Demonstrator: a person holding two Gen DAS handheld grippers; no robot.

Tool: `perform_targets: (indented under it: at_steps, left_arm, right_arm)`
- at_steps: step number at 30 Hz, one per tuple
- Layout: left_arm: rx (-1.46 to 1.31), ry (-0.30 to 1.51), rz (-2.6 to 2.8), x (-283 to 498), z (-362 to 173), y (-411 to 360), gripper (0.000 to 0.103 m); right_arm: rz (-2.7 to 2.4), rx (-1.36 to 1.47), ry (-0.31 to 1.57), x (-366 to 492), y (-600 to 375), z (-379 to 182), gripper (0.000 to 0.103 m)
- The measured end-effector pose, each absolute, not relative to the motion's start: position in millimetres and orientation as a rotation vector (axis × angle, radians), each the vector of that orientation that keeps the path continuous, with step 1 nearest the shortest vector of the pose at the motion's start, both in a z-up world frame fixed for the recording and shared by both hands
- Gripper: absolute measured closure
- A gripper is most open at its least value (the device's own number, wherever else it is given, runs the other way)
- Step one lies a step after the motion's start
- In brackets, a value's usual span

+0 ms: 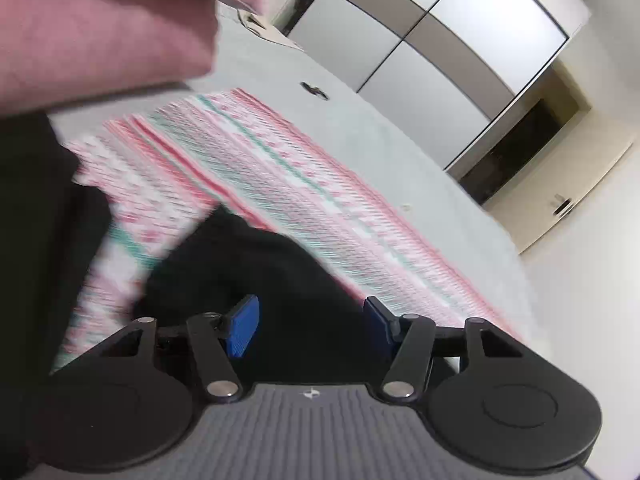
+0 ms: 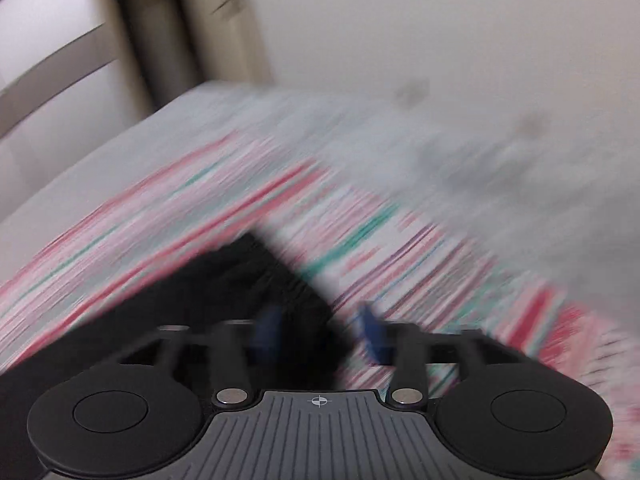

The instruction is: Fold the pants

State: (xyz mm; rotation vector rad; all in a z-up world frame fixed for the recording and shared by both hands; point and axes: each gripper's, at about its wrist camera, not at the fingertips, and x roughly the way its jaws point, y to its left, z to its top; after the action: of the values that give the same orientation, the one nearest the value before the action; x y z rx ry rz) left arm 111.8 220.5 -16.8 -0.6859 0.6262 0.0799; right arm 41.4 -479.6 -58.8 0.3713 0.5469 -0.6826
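The black pants [image 1: 256, 268] lie on a pink, white and green striped blanket [image 1: 304, 184] on a bed. My left gripper [image 1: 310, 326] is open, its blue pads [image 1: 242, 326] apart just above the black cloth, holding nothing. In the blurred right wrist view the pants [image 2: 248, 280] reach under my right gripper [image 2: 320, 332], which is open with its blue pads [image 2: 372, 332] spread; one pad is over the black cloth, the other over the blanket [image 2: 360, 240].
A pink pillow [image 1: 100, 28] sits at the upper left of the left view. A pale sheet [image 1: 400, 132] covers the bed, with a small dark object [image 1: 314, 90] on it. Wardrobe doors [image 1: 440, 40] and a wall [image 2: 440, 32] stand beyond the bed.
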Motion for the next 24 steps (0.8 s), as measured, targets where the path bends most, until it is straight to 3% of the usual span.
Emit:
perform_targets:
  at_steps: [3, 6, 8, 9, 12, 15, 16, 21, 24]
  left_arm:
    - [-0.739, 0.647, 0.073, 146, -31, 191, 0.017]
    - [-0.616, 0.731, 0.094, 176, -67, 155, 0.017]
    - [-0.507, 0.868, 0.127, 186, -105, 135, 0.030]
    - [-0.472, 0.844, 0.158, 182, -107, 131, 0.037]
    - [-0.498, 0.826, 0.190, 172, -101, 136, 0.040]
    - [-0.633, 0.847, 0.233, 171, -109, 159, 0.066]
    - [-0.688, 0.850, 0.245, 169, -110, 168, 0.071]
    - [-0.681, 0.794, 0.344, 162, -108, 190, 0.071]
    - [-0.626, 0.810, 0.348, 165, -111, 183, 0.071]
  right_arm:
    - [-0.788, 0.359, 0.413, 41, -465, -33, 0.030]
    - [-0.580, 0.301, 0.447, 68, -430, -17, 0.030]
    - [-0.380, 0.236, 0.527, 96, -395, -18, 0.030]
    - [-0.279, 0.207, 0.568, 110, -373, -22, 0.030]
    - [-0.076, 0.175, 0.626, 145, -311, -32, 0.030]
    - [0.129, 0.103, 0.698, 190, -233, -40, 0.030]
    - [0.208, 0.065, 0.721, 205, -205, -44, 0.030]
    - [0.424, -0.048, 0.866, 282, -93, -70, 0.034]
    - [0.422, -0.142, 0.898, 312, -61, -88, 0.045]
